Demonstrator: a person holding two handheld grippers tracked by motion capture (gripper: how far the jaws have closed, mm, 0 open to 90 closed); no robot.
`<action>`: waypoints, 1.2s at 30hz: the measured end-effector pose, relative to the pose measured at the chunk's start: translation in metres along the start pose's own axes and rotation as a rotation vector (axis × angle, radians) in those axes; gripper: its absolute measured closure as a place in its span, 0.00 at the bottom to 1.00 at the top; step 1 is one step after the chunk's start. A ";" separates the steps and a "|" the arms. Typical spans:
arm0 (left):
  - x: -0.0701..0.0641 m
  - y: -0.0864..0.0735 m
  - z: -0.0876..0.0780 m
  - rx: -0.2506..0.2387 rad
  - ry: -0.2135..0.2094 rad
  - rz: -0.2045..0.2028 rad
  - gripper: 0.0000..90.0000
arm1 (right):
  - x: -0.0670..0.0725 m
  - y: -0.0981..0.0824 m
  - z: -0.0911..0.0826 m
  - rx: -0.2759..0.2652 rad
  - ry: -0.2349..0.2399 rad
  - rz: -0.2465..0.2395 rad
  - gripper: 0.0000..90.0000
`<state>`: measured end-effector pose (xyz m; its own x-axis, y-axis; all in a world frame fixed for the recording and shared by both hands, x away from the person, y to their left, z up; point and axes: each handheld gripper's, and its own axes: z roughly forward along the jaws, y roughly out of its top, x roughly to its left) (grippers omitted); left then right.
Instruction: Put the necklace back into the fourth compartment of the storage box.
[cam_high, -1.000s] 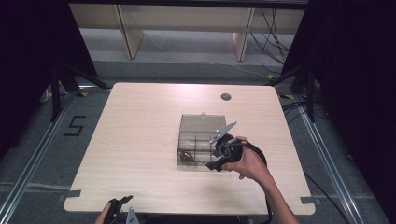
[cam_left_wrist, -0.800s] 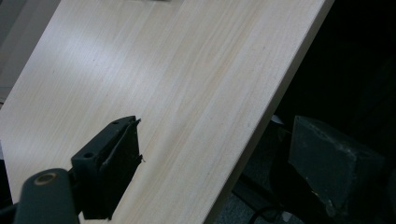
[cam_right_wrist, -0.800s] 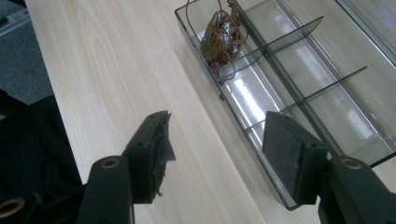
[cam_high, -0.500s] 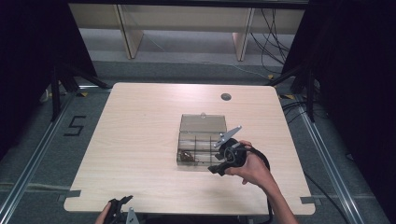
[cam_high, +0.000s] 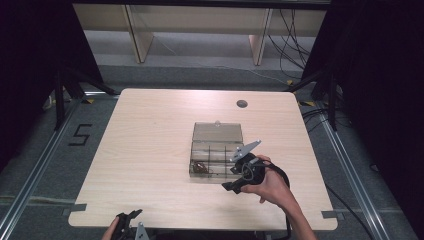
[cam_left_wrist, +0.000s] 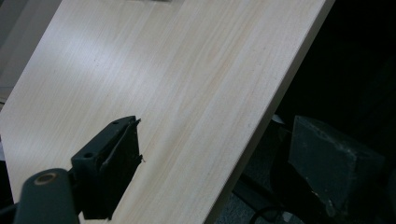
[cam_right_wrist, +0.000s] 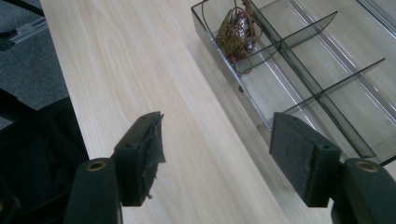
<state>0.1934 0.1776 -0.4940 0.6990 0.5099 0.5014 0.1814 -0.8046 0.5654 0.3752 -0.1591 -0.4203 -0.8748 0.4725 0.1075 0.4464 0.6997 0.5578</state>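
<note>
R tongs (cam_right_wrist: 215, 154) agape by box (cam_high: 217, 160) front; L tongs (cam_left_wrist: 219, 168) agape, table (cam_high: 150, 150) edge.

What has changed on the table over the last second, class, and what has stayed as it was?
The right tool has drawn back from the clear compartment box towards the table's near edge, jaws open and empty. The box, its open lid and the small tangled item in its corner compartment stayed put, as did the left tool.

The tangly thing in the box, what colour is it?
Brownish gold bundle, clearest in the right gripper view.
</note>
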 end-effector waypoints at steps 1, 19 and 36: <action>0.001 0.000 0.000 0.003 -0.001 0.018 0.18 | 0.001 -0.001 0.000 0.007 -0.001 0.016 0.37; -0.001 0.001 0.000 -0.002 -0.008 0.000 0.18 | 0.008 -0.007 0.004 0.003 -0.031 0.036 0.27; 0.000 0.002 -0.002 -0.009 0.000 0.004 0.18 | 0.012 -0.027 0.000 -0.017 -0.045 0.058 0.25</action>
<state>0.1922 0.1768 -0.4918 0.6996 0.5070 0.5035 0.1722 -0.8036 0.5697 0.3531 -0.1720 -0.4340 -0.8382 0.5356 0.1027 0.4921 0.6615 0.5659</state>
